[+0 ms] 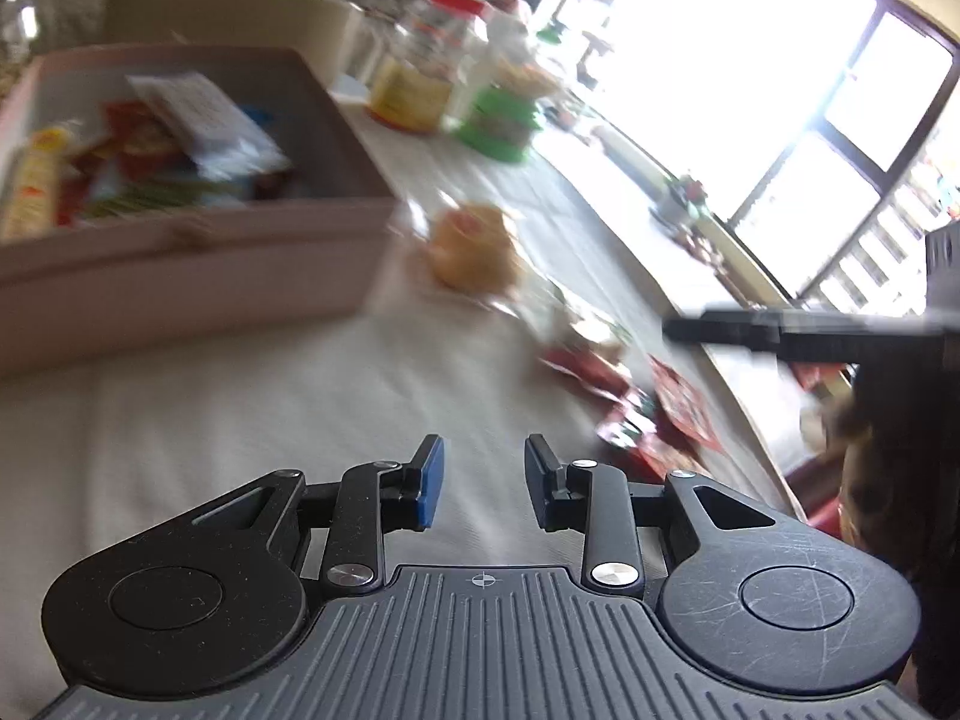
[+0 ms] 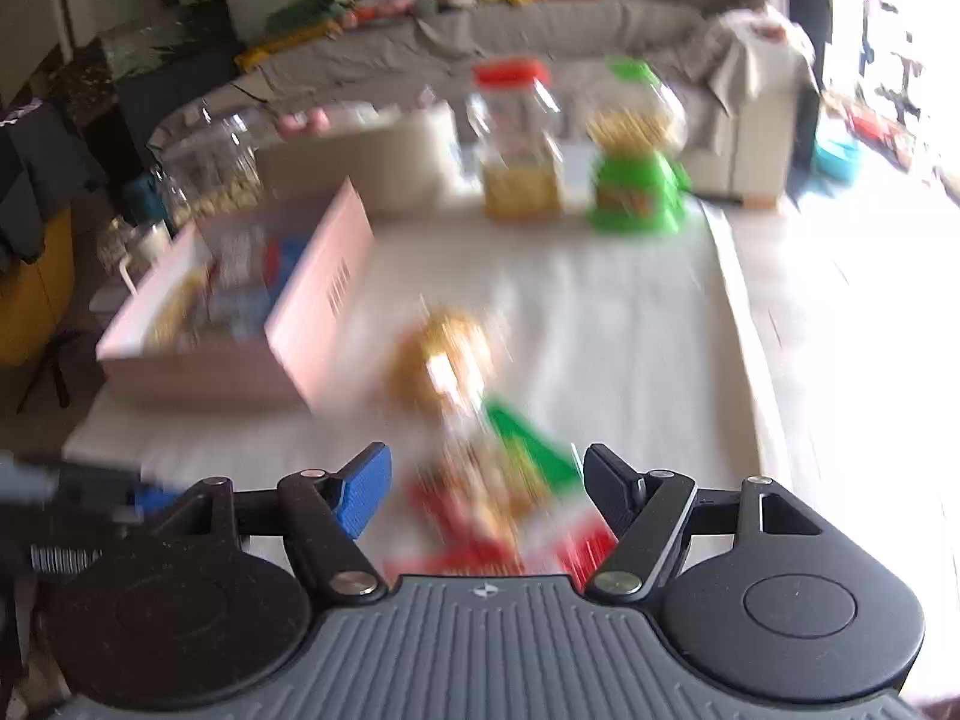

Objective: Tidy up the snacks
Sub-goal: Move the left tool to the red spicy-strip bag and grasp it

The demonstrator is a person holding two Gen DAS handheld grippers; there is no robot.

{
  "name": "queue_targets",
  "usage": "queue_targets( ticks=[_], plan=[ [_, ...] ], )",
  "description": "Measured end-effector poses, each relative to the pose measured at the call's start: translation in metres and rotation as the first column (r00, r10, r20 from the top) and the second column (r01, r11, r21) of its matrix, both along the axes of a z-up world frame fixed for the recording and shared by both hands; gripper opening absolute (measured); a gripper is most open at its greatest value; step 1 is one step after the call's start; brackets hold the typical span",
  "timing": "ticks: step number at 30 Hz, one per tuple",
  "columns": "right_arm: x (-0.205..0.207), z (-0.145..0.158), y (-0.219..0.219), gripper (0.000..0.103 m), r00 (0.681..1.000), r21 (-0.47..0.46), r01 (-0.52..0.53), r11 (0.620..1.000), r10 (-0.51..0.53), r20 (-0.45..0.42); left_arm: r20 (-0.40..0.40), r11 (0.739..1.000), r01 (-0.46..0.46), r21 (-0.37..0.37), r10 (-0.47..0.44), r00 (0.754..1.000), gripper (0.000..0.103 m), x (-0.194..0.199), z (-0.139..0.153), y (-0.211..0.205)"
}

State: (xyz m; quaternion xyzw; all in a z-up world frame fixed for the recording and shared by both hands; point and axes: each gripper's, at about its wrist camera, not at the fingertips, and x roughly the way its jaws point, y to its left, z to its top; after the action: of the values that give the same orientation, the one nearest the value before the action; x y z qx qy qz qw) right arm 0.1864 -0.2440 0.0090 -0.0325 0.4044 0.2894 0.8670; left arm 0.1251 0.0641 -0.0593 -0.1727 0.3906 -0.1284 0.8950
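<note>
Hovering right gripper point(image 2: 486, 489), jaws wide and empty, over red and green packets point(image 2: 510, 504); left gripper point(image 1: 483, 483) half open, holding nothing; best to straddle one packet only, close squarely, lift clear; beyond lies bun point(image 2: 441, 363), then pink box point(image 2: 312, 306) already holding snacks.

pink box point(image 2: 318, 294), green jar point(image 2: 636, 192), red-lid jar point(image 2: 519, 144)

We carry two matching tools: the left claw point(image 1: 483, 483) and right claw point(image 2: 487, 495) each have black linkage arms with silver screws, round black housings, a ribbed grey base with a small crosshair mark, one blue pad point(image 1: 431, 483) and one dark.
</note>
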Motion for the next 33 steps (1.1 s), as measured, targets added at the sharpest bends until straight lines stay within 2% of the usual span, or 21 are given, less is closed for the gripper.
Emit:
queue_targets(
  ticks=[6, 8, 11, 14, 18, 20, 22, 24, 28, 31, 33],
  plan=[
    [-0.039, -0.039, -0.027, 0.072, 0.992, 0.038, -0.012, 0.999, 0.016, -0.125, -0.033, 0.999, 0.044, 0.030, -0.043, 0.999, 0.033, -0.001, 0.003, -0.031],
    [-0.049, -0.041, -0.026, 0.078, 0.995, 0.062, -0.006, 0.998, 0.012, -0.096, -0.036, 0.998, 0.048, 0.033, -0.047, 0.998, 0.033, -0.003, 0.003, -0.036],
    [-0.055, -0.042, -0.008, 0.081, 0.989, 0.123, -0.091, 0.988, 0.104, -0.103, -0.033, 0.999, 0.030, 0.037, -0.029, 0.999, 0.033, -0.004, 0.005, -0.034],
    [-0.062, -0.045, 0.020, 0.082, 0.974, 0.174, -0.175, 0.969, 0.196, -0.111, -0.027, 0.999, -0.025, 0.042, 0.026, 0.999, 0.033, -0.004, 0.008, -0.028],
    [-0.073, -0.032, 0.046, 0.081, 0.952, 0.176, -0.297, 0.939, 0.306, -0.028, -0.018, 0.991, -0.125, 0.040, 0.126, 0.992, 0.033, -0.010, 0.017, -0.007],
    [-0.071, -0.020, 0.046, 0.081, 0.961, 0.151, -0.276, 0.949, 0.272, 0.047, -0.021, 0.983, -0.179, 0.044, 0.180, 0.983, 0.033, -0.015, 0.018, 0.003],
    [-0.063, -0.011, 0.043, 0.081, 0.976, 0.100, -0.186, 0.977, 0.173, 0.132, -0.042, 0.978, -0.205, 0.039, 0.207, 0.977, 0.033, -0.020, 0.016, 0.010],
    [-0.048, -0.010, 0.039, 0.082, 0.985, 0.072, -0.077, 0.994, 0.065, 0.160, -0.083, 0.978, -0.206, 0.017, 0.207, 0.975, 0.033, -0.025, 0.011, 0.013],
    [0.004, -0.022, 0.030, 0.082, 0.993, 0.108, 0.104, 0.989, -0.110, 0.052, -0.160, 0.988, -0.150, -0.036, 0.143, 0.977, 0.033, -0.031, -0.005, 0.006],
    [0.032, -0.037, 0.033, 0.082, 0.991, 0.139, 0.133, 0.981, -0.131, -0.030, -0.158, 0.991, -0.133, -0.026, 0.127, 0.979, 0.033, -0.034, -0.006, -0.003],
    [0.028, -0.040, 0.039, 0.082, 0.993, 0.117, 0.116, 0.986, -0.115, -0.016, -0.155, 0.991, -0.130, -0.041, 0.122, 0.980, 0.033, -0.032, -0.007, -0.005]
  ],
)
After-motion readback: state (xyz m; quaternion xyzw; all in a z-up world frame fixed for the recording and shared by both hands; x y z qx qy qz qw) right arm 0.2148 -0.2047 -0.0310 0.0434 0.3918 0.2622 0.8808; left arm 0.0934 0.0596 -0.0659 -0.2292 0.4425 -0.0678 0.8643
